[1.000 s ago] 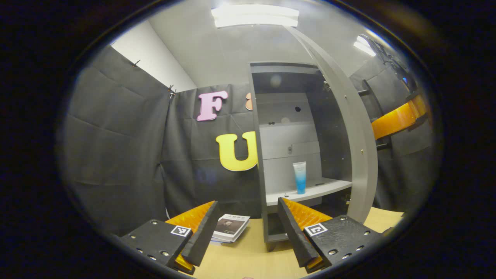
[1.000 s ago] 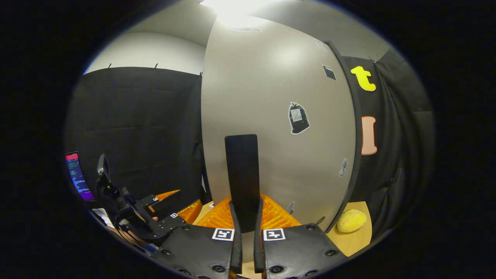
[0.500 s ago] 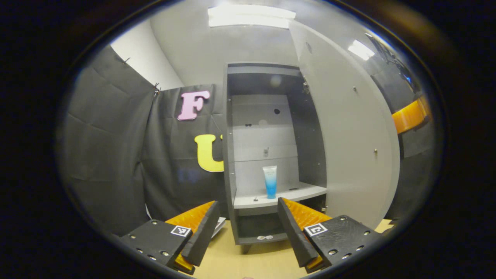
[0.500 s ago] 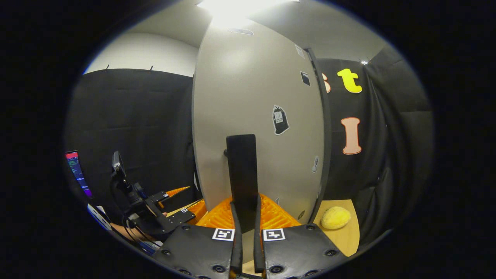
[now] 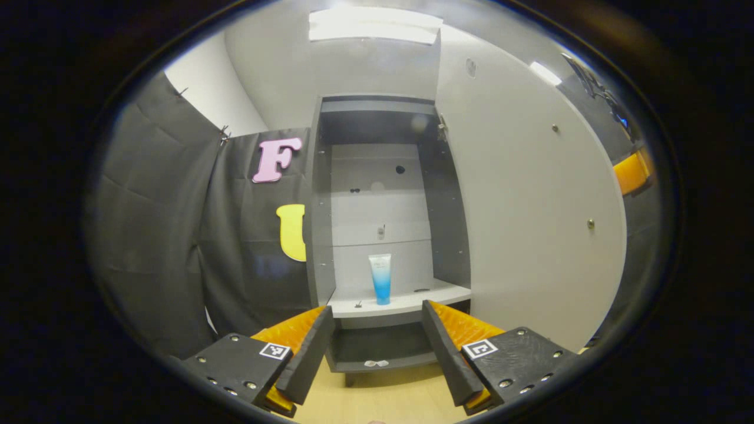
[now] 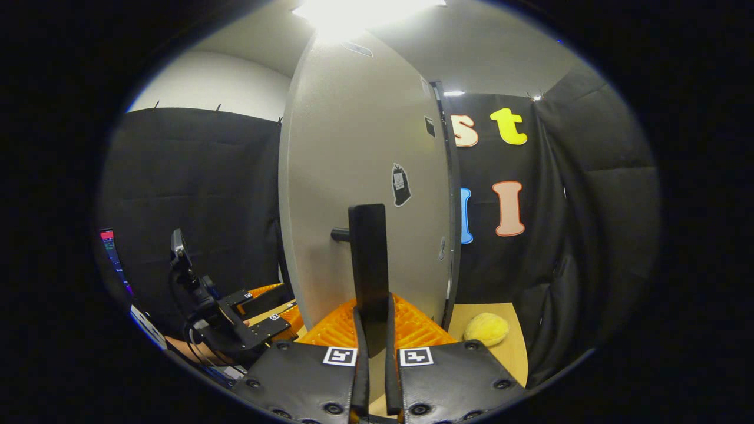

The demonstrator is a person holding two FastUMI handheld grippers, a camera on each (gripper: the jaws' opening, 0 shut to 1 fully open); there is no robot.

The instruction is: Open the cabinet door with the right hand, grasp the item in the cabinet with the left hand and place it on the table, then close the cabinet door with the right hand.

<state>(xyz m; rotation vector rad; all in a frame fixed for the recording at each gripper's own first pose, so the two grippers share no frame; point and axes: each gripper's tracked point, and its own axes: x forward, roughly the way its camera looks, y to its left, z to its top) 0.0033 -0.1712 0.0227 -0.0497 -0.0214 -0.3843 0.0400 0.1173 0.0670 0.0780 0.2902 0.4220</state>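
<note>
The grey cabinet [image 5: 321, 206] stands open. On its shelf [image 5: 412, 301] a white and blue tube [image 5: 380, 278] stands upright. My left gripper [image 5: 376, 330] is open in front of the shelf, short of the tube, with nothing between its fingers. The cabinet door [image 5: 530, 206] is swung out to the right. In the right gripper view my right gripper [image 6: 373, 330] is shut on the door's black bar handle [image 6: 368, 253], on the outer face of the door [image 6: 353, 147]. The left gripper [image 6: 259, 318] shows low at the left there.
A small pale item [image 5: 375, 363] lies on the cabinet's lower shelf. A yellow lumpy object [image 6: 486, 328] rests on the wooden table [image 6: 515, 353] beyond the door's hinge side. A person's hand and cables sit behind the left gripper. Black cloth walls close in the booth.
The door has swung wider open, pulled by the right gripper. The left gripper has turned so the cabinet and tube sit centred between its fingers; the book has left its view.
</note>
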